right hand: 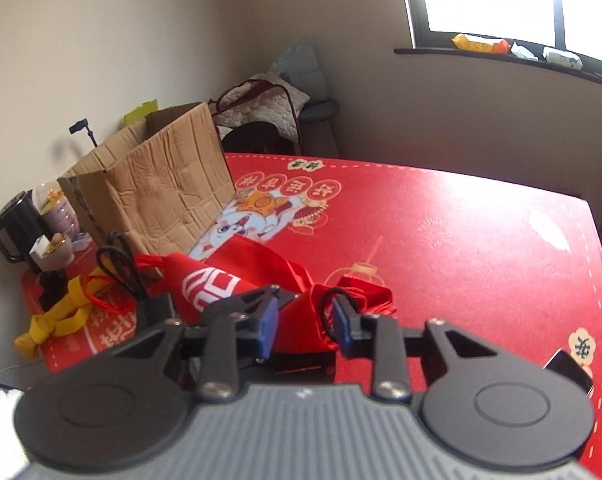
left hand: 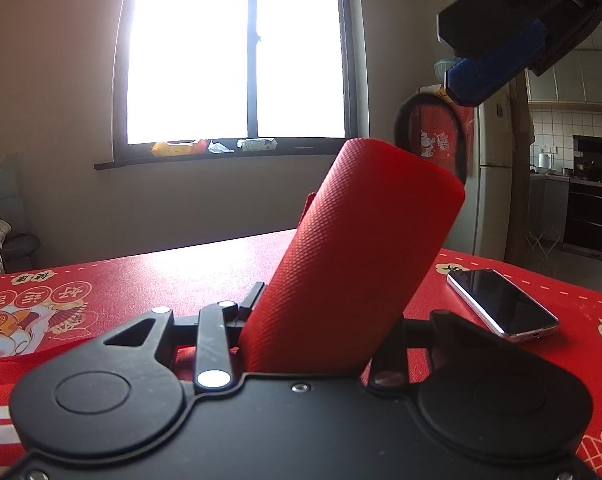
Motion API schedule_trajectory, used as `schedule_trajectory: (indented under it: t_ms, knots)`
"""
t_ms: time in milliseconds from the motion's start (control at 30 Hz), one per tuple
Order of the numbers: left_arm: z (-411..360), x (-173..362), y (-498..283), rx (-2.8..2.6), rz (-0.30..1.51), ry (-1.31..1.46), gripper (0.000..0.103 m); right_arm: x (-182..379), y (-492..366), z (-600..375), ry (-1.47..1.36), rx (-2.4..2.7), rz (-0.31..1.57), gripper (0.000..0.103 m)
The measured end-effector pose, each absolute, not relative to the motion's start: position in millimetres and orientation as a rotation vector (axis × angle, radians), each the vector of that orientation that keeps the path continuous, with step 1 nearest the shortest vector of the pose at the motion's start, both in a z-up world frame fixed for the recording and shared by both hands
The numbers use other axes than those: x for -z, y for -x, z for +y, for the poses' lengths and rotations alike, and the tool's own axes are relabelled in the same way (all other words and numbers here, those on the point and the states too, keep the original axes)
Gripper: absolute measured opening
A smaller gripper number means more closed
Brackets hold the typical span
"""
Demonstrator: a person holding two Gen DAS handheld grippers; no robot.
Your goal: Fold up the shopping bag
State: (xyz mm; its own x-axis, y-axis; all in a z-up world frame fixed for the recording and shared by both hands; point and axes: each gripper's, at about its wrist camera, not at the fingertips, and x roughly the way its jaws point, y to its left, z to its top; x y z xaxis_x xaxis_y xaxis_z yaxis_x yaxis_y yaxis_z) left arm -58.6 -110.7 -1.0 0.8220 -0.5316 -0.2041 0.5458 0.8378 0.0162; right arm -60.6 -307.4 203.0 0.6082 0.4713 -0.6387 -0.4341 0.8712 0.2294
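Pinching the red shopping bag (left hand: pixel 353 256), left fingers (left hand: pixel 249 303) clenched; right fingers (right hand: pixel 268 322) parted, empty.

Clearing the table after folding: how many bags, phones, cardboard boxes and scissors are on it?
Shopping bag: 1
Phone: 1
Cardboard box: 1
Scissors: 1
Total: 4

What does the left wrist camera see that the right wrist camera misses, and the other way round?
Only the left wrist view shows the refrigerator and kitchen, plus the whole phone. Only the right wrist view shows the cardboard box, yellow ribbon and the bag's white logo. Both show the red shopping bag, red tablecloth, window sill snacks, and the right gripper.
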Motion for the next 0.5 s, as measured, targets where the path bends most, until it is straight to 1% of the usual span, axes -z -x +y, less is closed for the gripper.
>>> schedule_trajectory:
  t_ms: [167,300,333,367,400,500]
  knots:
    - [-95.7,-8.4,59.6,0.63,0.136,0.035,0.037,-196.5,52.6,-305.8,-0.097,-0.539,0.74,0.029]
    - [-93.1,-7.6,55.5,0.629,0.143,0.045,0.037,-205.3,60.4,-318.6,-0.106,-0.523,0.677,0.028]
    - [-93.4,-6.7,55.0,0.627,0.146,0.042,0.037,-203.0,62.5,-324.0,-0.102,-0.507,0.678,0.026]
    - [-93.7,-5.9,54.6,0.625,0.15,0.038,0.037,-198.4,63.5,-328.1,-0.087,-0.487,0.688,0.016]
    - [-94.1,-5.0,54.1,0.623,0.154,0.035,0.037,-189.6,63.4,-331.7,-0.052,-0.454,0.709,0.009]
    - [-95.1,-2.4,52.8,0.618,0.164,0.024,0.037,-149.5,60.5,-341.0,0.066,-0.364,0.781,0.009]
